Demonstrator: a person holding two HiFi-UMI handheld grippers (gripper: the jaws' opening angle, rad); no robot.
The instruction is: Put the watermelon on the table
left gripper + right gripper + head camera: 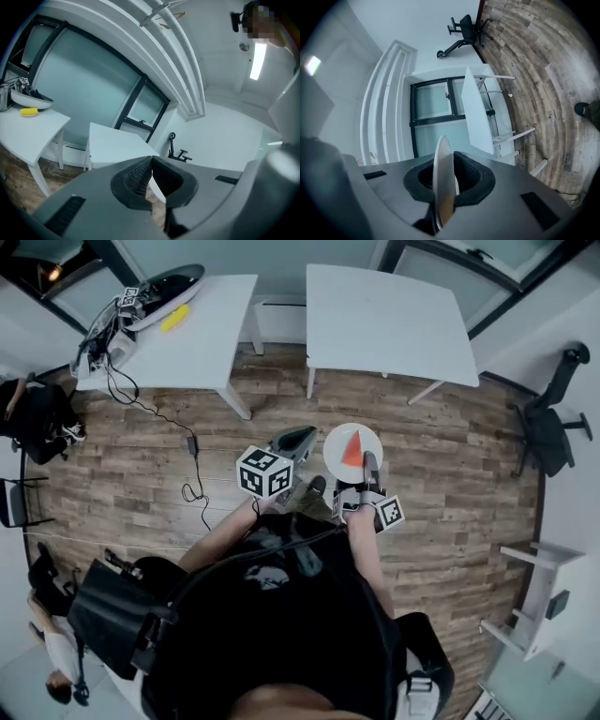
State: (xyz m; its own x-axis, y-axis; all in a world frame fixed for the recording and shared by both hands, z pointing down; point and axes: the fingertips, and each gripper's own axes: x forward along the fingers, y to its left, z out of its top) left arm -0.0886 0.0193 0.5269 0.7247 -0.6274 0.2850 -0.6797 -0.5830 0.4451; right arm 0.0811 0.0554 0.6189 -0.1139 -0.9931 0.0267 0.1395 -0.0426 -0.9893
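The right gripper (369,465) clamps the near rim of a white plate (334,448). The watermelon wedge (353,450) lies on it just beyond the jaws, its tip pointing away toward the white table (394,324). The left gripper (300,439) alongside is closed and empty.

Cool, even, fairly dim indoor light. A ceiling strip light (257,61) glares white; frosted windows (79,89) glow pale teal. White tables (384,320) look nearly washed out against the darker wood floor (450,456). Every view bulges fisheye-style; the gripper views darken to black at the corners. In the right gripper view a plate (443,178) rim looms blurred, dully shining.
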